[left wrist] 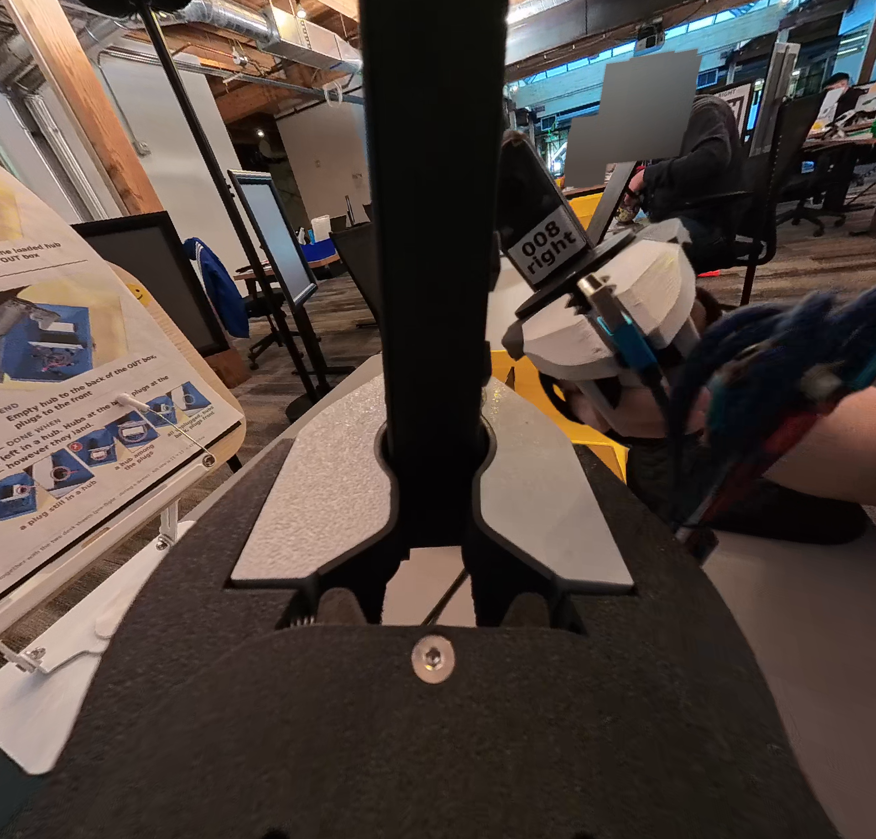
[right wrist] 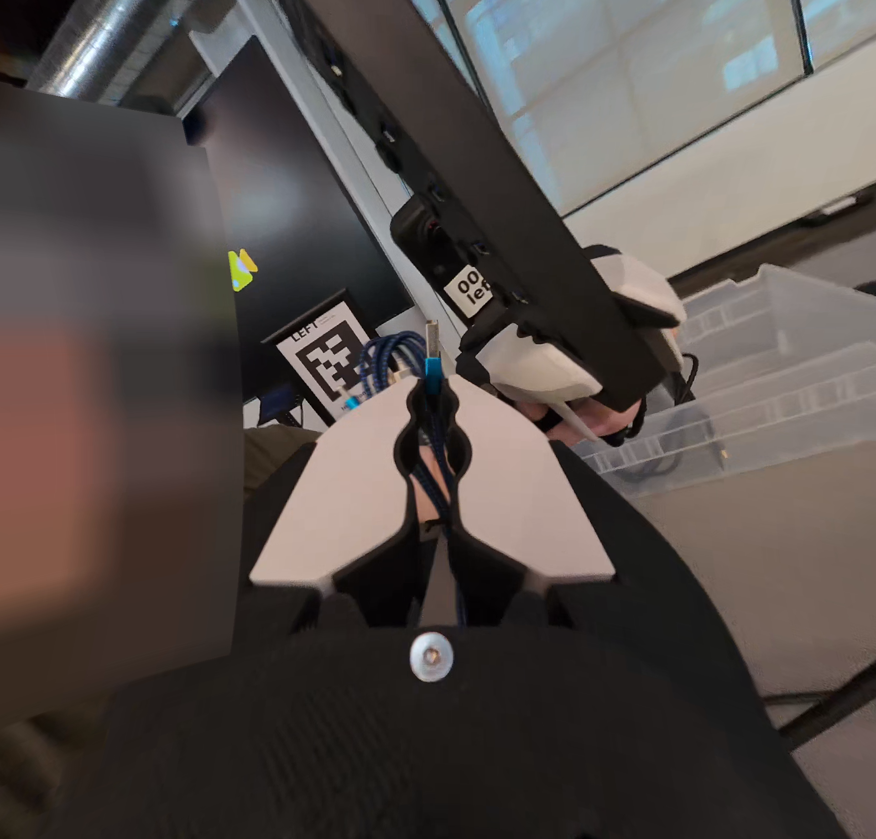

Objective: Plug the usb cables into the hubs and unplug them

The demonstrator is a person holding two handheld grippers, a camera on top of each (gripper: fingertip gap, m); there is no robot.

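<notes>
My left gripper (left wrist: 433, 418) is shut on a long black USB hub (left wrist: 431, 199) and holds it upright in the air. In the right wrist view the hub (right wrist: 474, 161) slants up to the left, with a row of ports along its edge. My right gripper (right wrist: 432, 389) is shut on a blue USB plug (right wrist: 432, 365) whose metal tip points up, just left of the hub and apart from it. Its blue braided cable (right wrist: 436, 475) runs back between the fingers. The right gripper (left wrist: 611, 323) with the plug also shows to the right in the left wrist view.
A clear plastic bin (right wrist: 758, 389) stands at the right. A bundle of blue braided cables (right wrist: 388, 356) lies behind my right gripper, near a tag card (right wrist: 327, 356). An instruction sheet on a stand (left wrist: 95, 389) is at the left, a yellow box (left wrist: 545, 389) behind the hub. A person sits in the background. There is about 7 cm between the tips of the two grippers.
</notes>
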